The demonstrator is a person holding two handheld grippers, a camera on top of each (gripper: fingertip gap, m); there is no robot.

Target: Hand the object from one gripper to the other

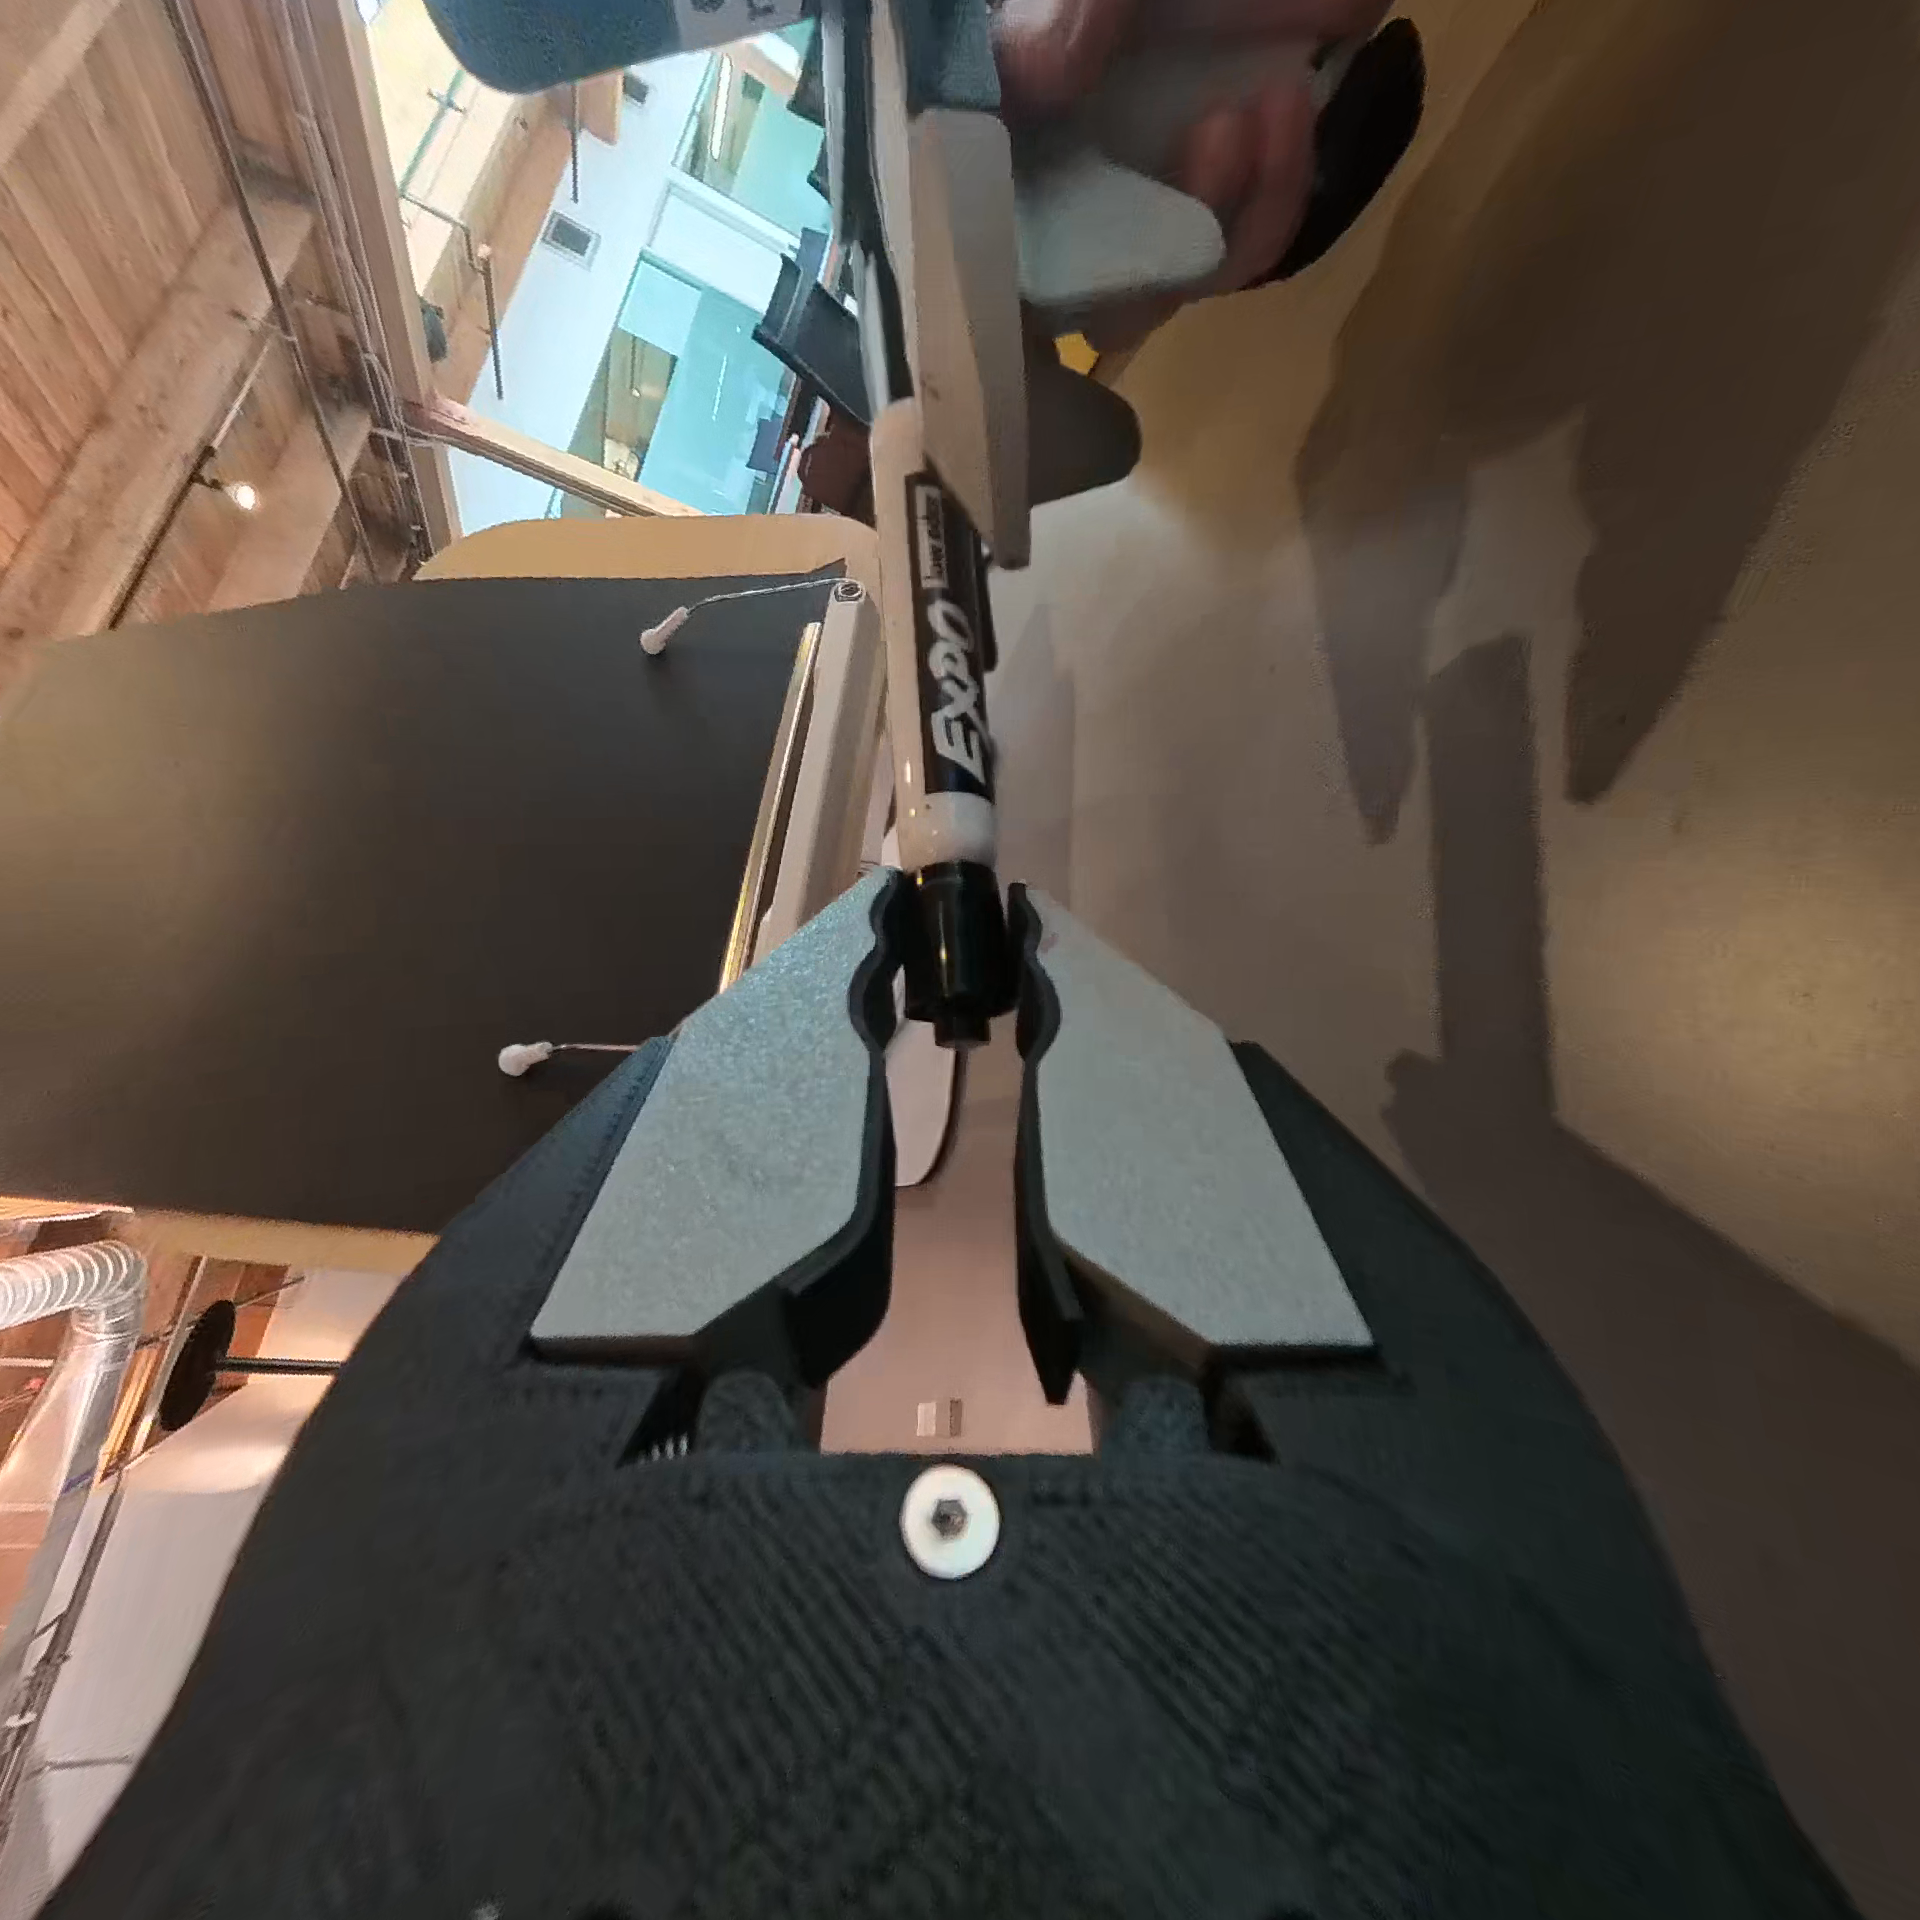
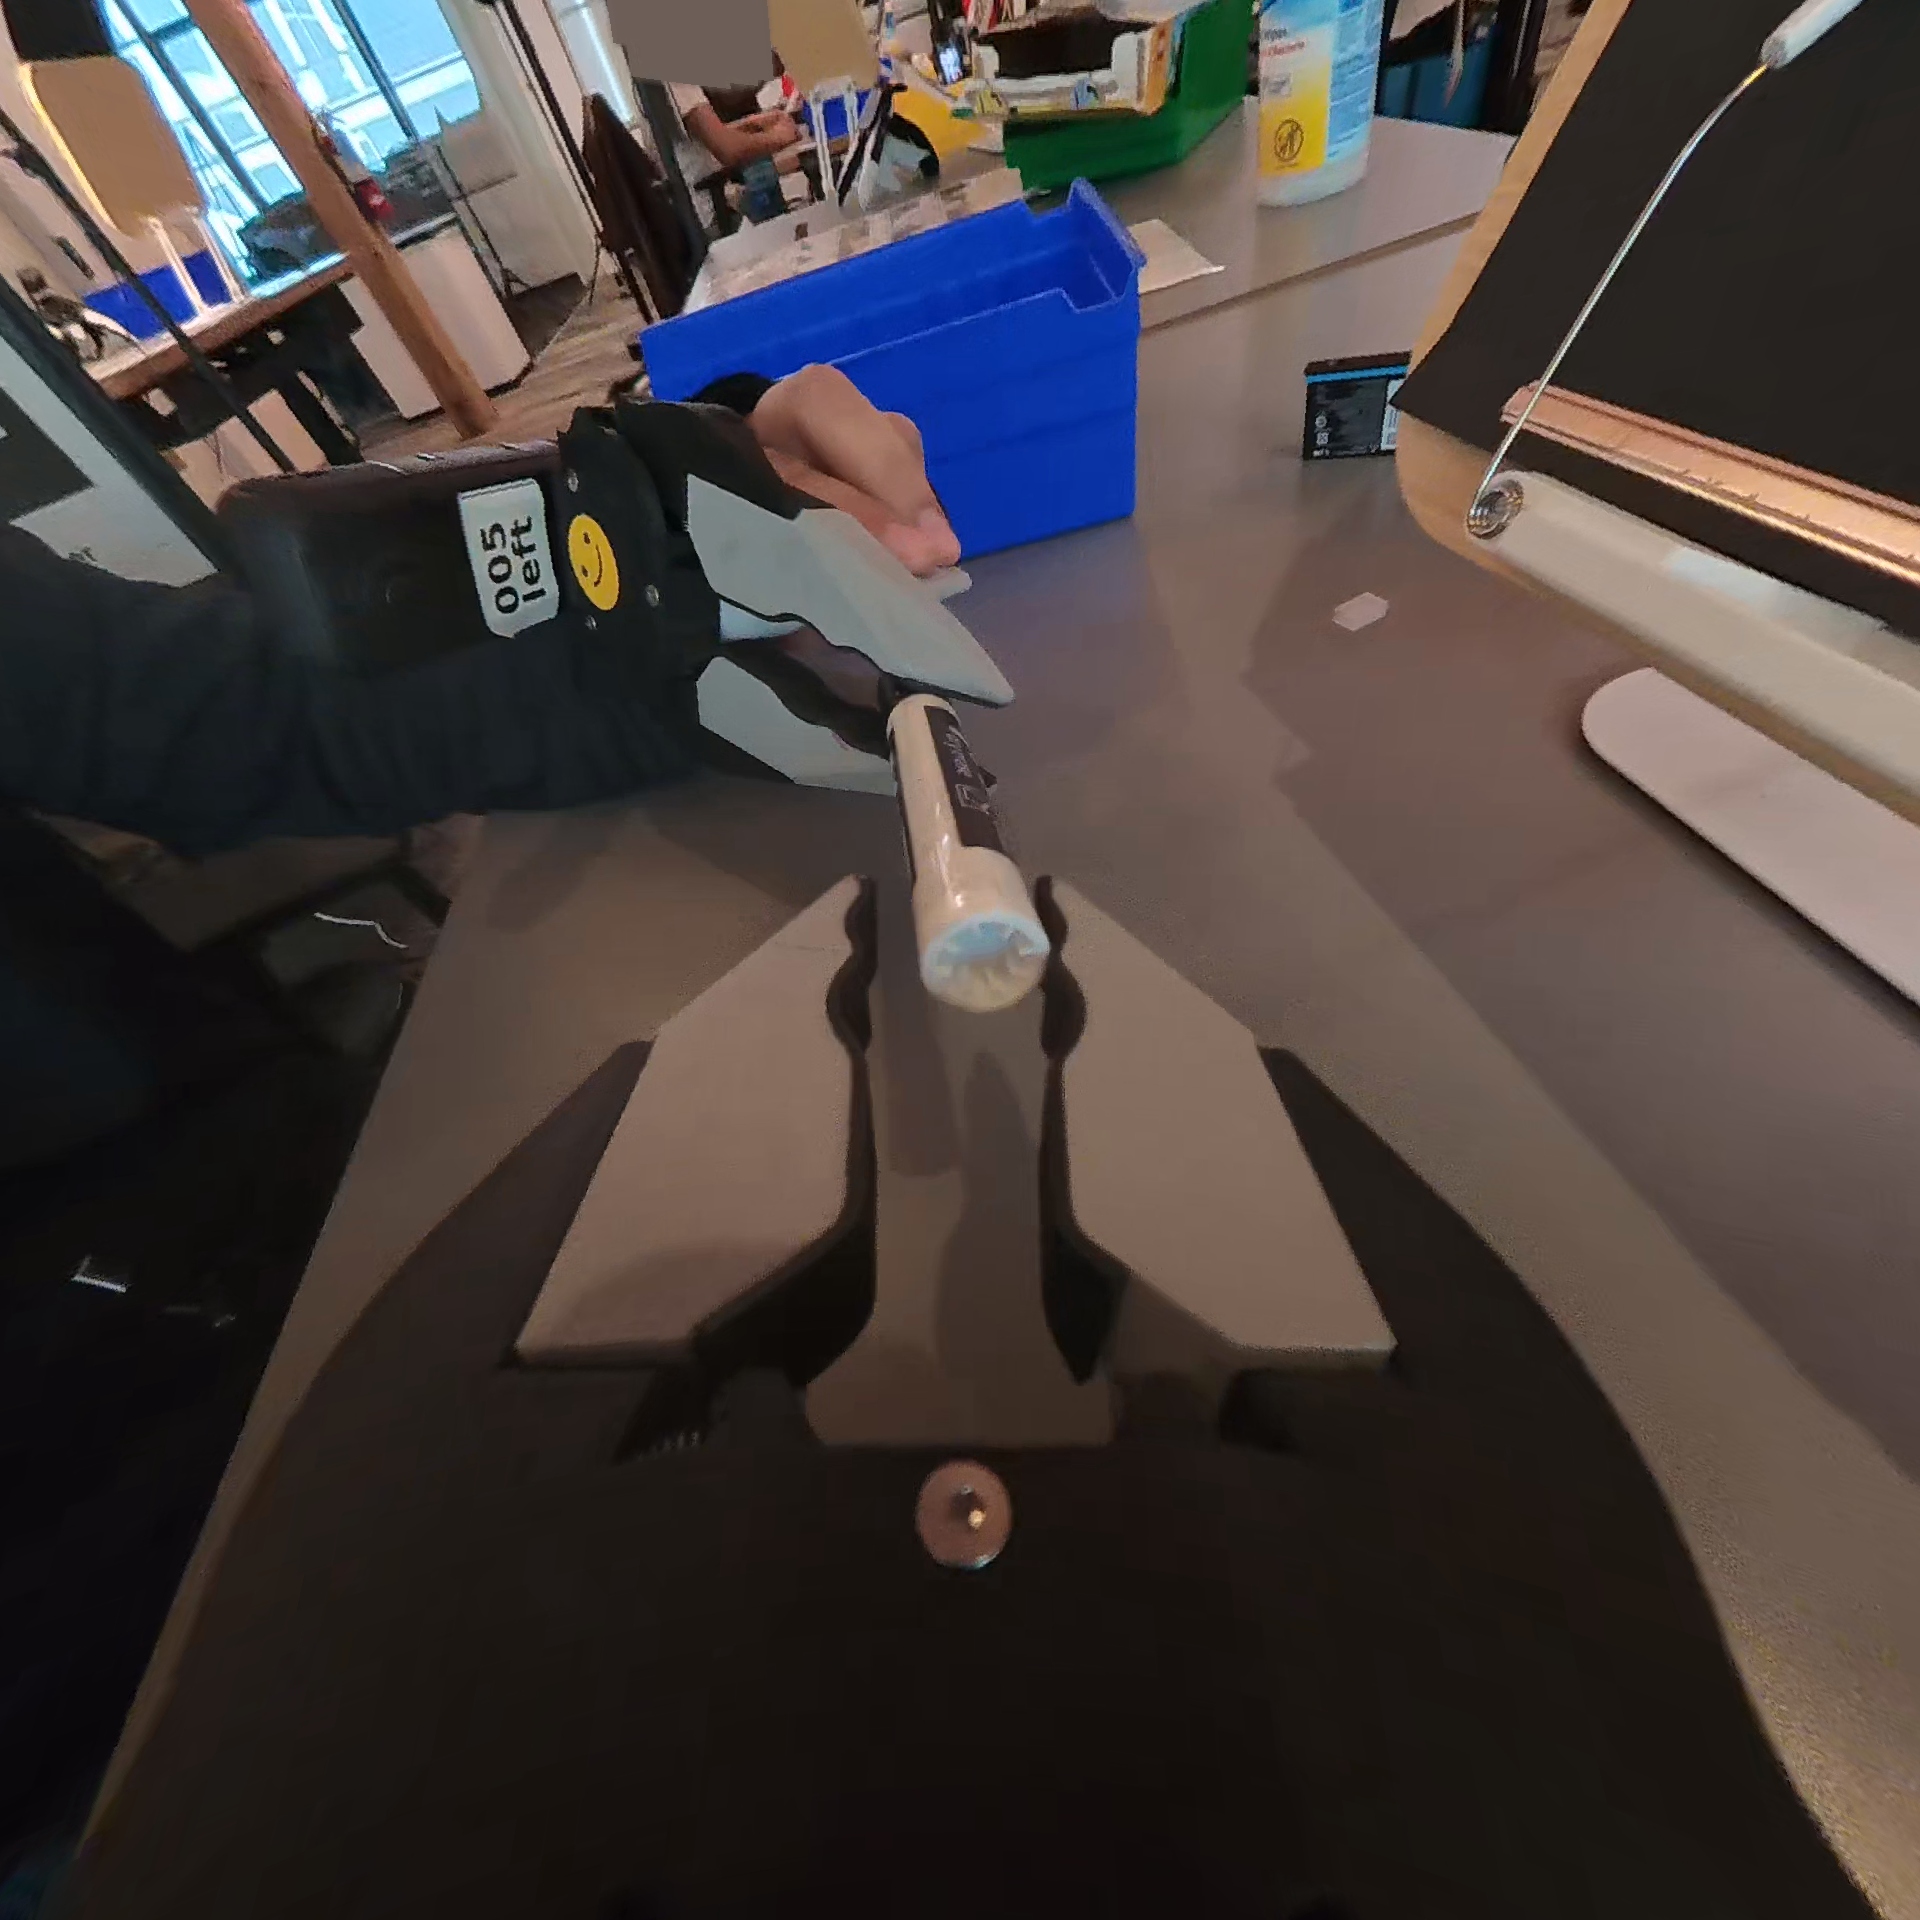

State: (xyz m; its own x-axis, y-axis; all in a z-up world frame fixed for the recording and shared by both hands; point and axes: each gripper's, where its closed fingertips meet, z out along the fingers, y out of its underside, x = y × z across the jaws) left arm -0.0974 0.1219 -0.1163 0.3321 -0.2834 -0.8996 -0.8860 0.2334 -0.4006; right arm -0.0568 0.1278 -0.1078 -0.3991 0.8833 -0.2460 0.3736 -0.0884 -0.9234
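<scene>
Marker (image 1: 951, 686): white brand lettering on a black band.
Left claw (image 2: 935, 732): white sticker (image 2: 511, 566) with digits and a word; yellow smiley sticker (image 2: 593, 561) beside it.
Tub (image 2: 1314, 114): printed label, blurred.

Each camera sits close behind its own two grey, black-padded fingers, looking forward along them. The left wrist view is rolled sideways; the right wrist view looks level over the grey tabletop (image 2: 1299, 831). Both share the white-barrelled, black-capped marker (image 1: 951, 727) (image 2: 951, 810) between the fingertips, each view catching the opposite gripper beyond.

Grey desk (image 2: 1299, 831) carries a blue bin (image 2: 935, 364), small black box (image 2: 1351, 405) and a wipes canister (image 2: 1314, 104) behind.
</scene>
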